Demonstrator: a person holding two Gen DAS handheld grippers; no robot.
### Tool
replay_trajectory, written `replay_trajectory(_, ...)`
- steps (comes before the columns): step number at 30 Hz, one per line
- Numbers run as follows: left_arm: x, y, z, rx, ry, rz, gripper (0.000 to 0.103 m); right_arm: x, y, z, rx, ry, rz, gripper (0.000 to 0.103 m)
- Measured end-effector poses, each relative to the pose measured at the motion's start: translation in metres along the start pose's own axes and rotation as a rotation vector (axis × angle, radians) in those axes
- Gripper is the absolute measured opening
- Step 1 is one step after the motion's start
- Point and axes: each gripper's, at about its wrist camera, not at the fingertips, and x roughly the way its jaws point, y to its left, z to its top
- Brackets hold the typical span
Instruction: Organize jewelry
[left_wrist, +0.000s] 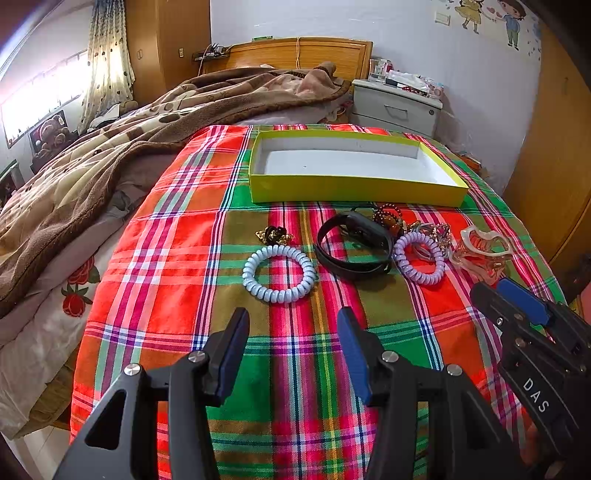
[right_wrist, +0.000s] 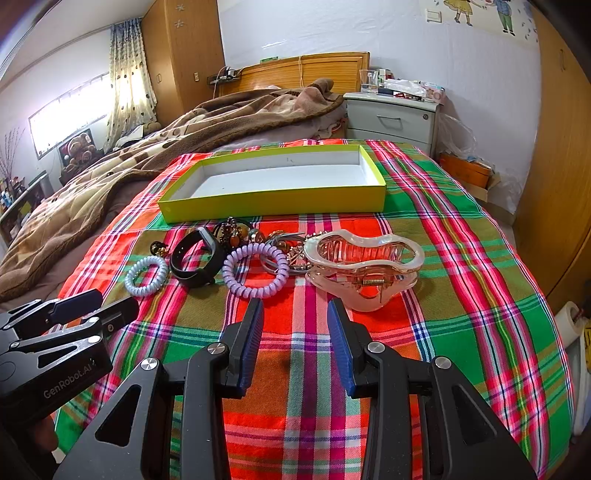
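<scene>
1. The left gripper (left_wrist: 291, 325) pointed down at the plaid cloth (left_wrist: 295, 387), its jaws standing wide apart with nothing between them.
2. The right gripper (right_wrist: 295, 314) pointed down likewise, jaws well apart and empty, beside the left one.
3. Just beyond the left gripper lay a pale blue coil hair tie (left_wrist: 279, 273), flat on the cloth.
4. Just beyond the right gripper lay a lilac coil hair tie (right_wrist: 255, 270) and a clear pink hair claw (right_wrist: 364, 267), near each other.
5. Between the two coil ties sat a black wristband (left_wrist: 352, 245), with beaded pieces (left_wrist: 388, 218) heaped behind it.
6. Beyond the jewelry stood a yellow-green box (left_wrist: 354, 190), open, white inside, holding nothing.
</scene>
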Motion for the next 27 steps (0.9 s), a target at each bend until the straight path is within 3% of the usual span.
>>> replay_trajectory(20,0.0007,0.0014,0.0013,-0.007,0.007,-0.006,0.051,0.001,-0.0006,-0.0002,0.005,0.003,0.002,0.037)
replay_trajectory(27,0.0034,0.0092,0.0054,-0.024,0.016,-0.044,0.051,0.0076,-0.0011,0.0057,0.011,0.022,0.007,0.037)
